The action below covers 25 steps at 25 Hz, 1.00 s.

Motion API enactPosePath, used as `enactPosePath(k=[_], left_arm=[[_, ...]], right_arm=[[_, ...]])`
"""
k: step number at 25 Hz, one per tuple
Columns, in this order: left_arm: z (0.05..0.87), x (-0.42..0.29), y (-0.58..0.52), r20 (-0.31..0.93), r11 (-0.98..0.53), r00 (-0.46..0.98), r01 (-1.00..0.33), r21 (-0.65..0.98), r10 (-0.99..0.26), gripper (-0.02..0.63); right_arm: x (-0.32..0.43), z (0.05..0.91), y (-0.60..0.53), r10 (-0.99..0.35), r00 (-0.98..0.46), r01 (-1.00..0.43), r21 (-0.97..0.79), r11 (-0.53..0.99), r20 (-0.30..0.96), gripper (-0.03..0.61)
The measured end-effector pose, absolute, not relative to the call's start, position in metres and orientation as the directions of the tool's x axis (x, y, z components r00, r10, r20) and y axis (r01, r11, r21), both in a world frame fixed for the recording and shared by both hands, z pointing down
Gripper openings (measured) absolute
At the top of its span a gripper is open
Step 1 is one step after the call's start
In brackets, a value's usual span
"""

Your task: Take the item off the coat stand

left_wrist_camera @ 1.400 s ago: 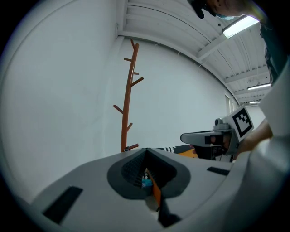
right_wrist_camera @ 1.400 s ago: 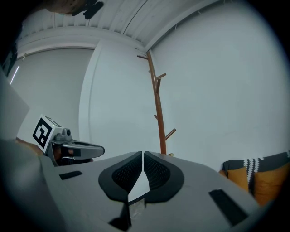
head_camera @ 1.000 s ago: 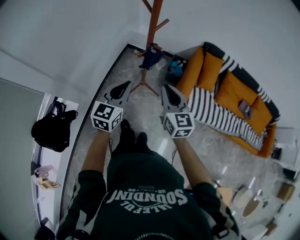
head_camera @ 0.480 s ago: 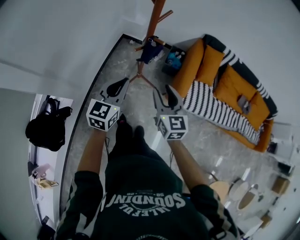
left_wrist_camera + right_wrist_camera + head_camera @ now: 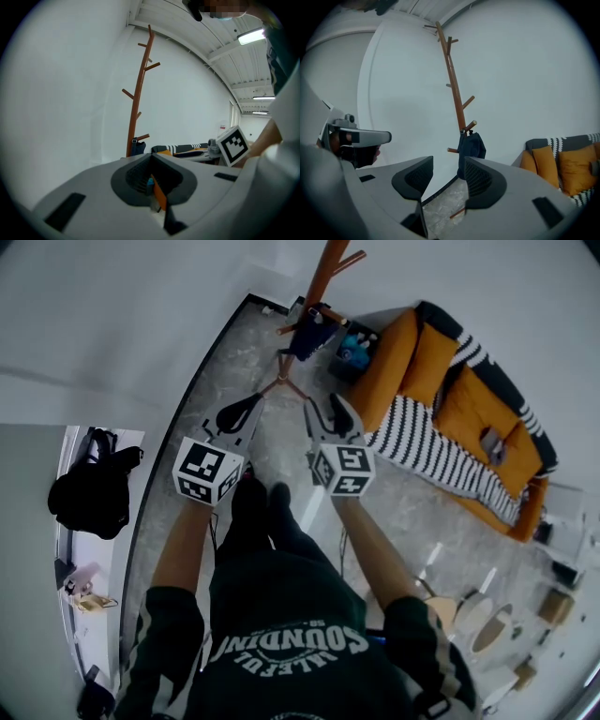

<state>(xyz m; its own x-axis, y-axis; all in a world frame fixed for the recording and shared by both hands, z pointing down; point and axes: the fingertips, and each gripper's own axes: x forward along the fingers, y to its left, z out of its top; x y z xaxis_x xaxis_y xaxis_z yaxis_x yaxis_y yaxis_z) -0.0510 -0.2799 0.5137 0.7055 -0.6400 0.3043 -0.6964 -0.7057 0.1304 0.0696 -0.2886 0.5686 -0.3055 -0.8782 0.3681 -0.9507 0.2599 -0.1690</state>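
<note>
A brown wooden coat stand (image 5: 323, 273) rises at the far wall, with a dark blue bag (image 5: 307, 338) hanging from a low peg. Both grippers are held out toward it, well short of it. My left gripper (image 5: 239, 413) has its jaws together with nothing in them. My right gripper (image 5: 323, 409) is opening, with nothing between its fingers. The right gripper view shows the stand (image 5: 452, 79) and the bag (image 5: 471, 146) beyond the gap of the right gripper (image 5: 447, 173). In the left gripper view the stand (image 5: 137, 103) and bag (image 5: 136, 146) stand far beyond the left gripper (image 5: 151, 161).
An orange sofa (image 5: 441, 381) with a striped blanket (image 5: 441, 460) lies to the right of the stand. A dark bin with blue things (image 5: 354, 351) sits beside the stand's foot. A black backpack (image 5: 89, 493) rests on a white ledge at left. Small round tables (image 5: 487, 624) stand at lower right.
The right gripper's jaws have gone from together to apart. Both grippers and the person have moved nearer the coat stand. The left gripper stays closed.
</note>
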Motion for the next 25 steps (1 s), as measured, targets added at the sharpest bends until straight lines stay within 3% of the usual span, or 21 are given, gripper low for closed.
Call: enactPosePath(k=[25], left_arm=[[0.564,-0.112,-0.289,0.383,-0.601,0.626,-0.774,0.198,-0.679,0.002]], right_arm=[[0.077,0.663,-0.452,-0.821,-0.221,-0.97,-0.204,0.131,0.526,0.198]])
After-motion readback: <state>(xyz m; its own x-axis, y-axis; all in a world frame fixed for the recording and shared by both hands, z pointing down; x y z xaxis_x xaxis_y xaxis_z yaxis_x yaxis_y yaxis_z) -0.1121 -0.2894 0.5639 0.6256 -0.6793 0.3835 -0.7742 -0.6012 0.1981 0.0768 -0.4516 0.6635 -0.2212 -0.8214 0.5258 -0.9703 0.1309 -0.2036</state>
